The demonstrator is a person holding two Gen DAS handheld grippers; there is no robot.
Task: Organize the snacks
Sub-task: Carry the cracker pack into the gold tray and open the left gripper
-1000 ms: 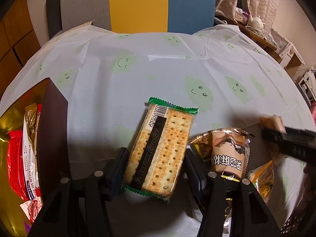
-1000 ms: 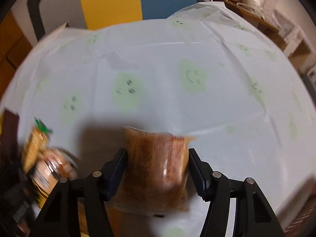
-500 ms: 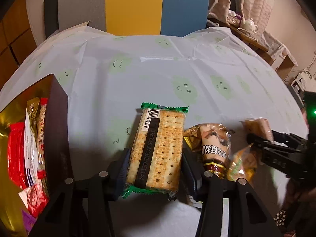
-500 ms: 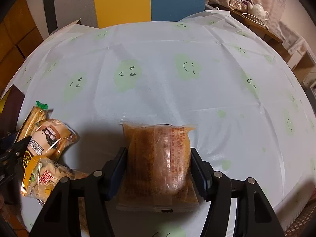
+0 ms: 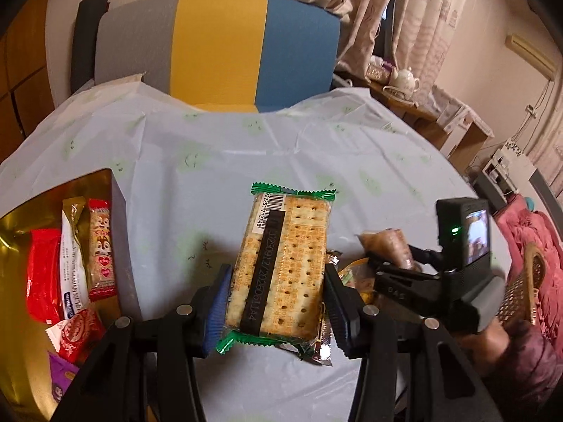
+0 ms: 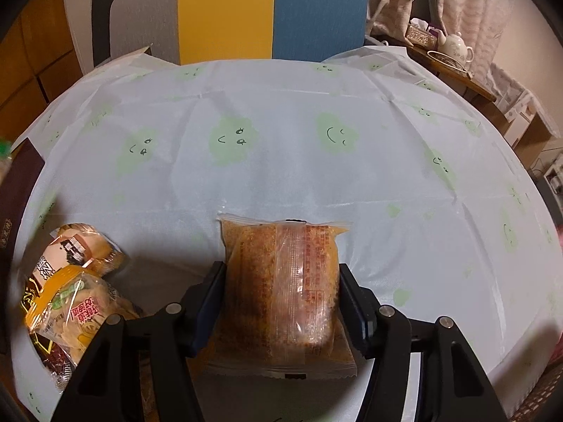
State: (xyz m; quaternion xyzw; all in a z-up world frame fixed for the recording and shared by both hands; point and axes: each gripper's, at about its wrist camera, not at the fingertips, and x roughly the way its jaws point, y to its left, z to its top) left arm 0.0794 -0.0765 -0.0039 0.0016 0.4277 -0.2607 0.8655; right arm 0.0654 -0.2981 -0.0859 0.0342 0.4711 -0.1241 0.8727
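Note:
My left gripper (image 5: 278,302) is shut on a green-edged cracker pack (image 5: 281,267) and holds it above the table. To its left stands a gold-lined box (image 5: 118,232) with several snack packets (image 5: 70,274) inside. My right gripper (image 6: 279,302) is shut on a clear packet of brown floss cake (image 6: 281,285), held above the table; it also shows in the left wrist view (image 5: 390,267). A pile of loose snack packets (image 6: 70,288) lies on the table left of the right gripper; in the left wrist view it (image 5: 352,274) is mostly hidden behind the cracker pack.
The round table (image 6: 281,161) has a pale cloth with green smiley faces. A grey, yellow and blue chair (image 5: 218,49) stands at its far side. A side shelf with a teapot (image 5: 404,79) is at the back right. The box's dark wall (image 6: 17,183) shows at far left.
Both grippers have lifted with their packets still held. The left gripper has tilted up, so more of the chair and room shows. The right gripper has come closer to the left one.

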